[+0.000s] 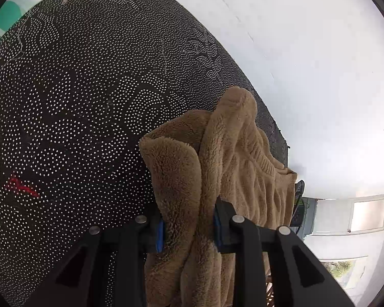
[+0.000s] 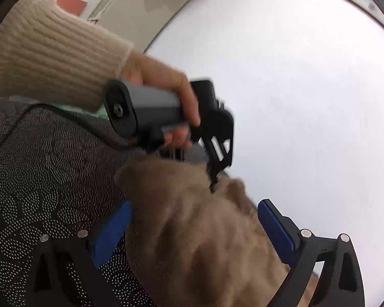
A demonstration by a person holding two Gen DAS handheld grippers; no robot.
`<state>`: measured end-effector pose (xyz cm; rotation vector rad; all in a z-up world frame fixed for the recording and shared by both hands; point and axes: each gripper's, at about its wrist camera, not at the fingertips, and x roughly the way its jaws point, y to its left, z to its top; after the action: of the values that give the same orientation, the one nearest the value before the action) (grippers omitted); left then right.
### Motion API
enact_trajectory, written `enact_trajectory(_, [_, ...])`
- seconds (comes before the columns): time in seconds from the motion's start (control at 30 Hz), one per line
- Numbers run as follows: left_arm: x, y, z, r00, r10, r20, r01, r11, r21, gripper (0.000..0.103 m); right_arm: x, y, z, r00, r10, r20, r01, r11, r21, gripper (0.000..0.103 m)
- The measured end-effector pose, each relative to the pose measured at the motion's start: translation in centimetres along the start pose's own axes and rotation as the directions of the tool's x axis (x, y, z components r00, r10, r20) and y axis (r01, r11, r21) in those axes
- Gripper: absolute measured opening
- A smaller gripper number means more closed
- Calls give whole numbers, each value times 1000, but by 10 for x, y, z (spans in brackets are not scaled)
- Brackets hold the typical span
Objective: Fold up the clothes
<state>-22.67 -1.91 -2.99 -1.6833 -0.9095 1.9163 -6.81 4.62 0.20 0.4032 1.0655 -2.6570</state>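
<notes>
Fuzzy fleece garment [image 1: 212,168], dotted woven cloth [image 1: 76,102]

The fleece garment [image 1: 217,168] lies bunched on the dotted cloth [image 1: 76,102] at its right edge. The left hand-held gripper [image 1: 189,232] pinches a fold of it. The right hand-held gripper [image 2: 194,232] straddles the garment, with the person's hand [image 2: 163,89] behind it.

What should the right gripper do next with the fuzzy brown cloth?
Probably close. The right gripper has its jaws wide open around the fuzzy brown cloth, while the left gripper already pinches it, so gripping would let both lift it to fold.
</notes>
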Motion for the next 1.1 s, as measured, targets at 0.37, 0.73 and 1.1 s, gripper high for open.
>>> enact_trajectory(0.37, [9,2,7,999,-5,-37,5,1000,16,32,50,9,6,978,148,-147,-150,989,-6,72])
enact_trajectory(0.73, [-21,-15,-2,998,-59,18,59,997,40,29,57,-46,9,970,177,-167,-133,960,246,22])
enact_trajectory(1.1, [7,-162,-27,996,-67,64,55,982,182,26,5,-144,-24,989,52,-140,28,857,515,22])
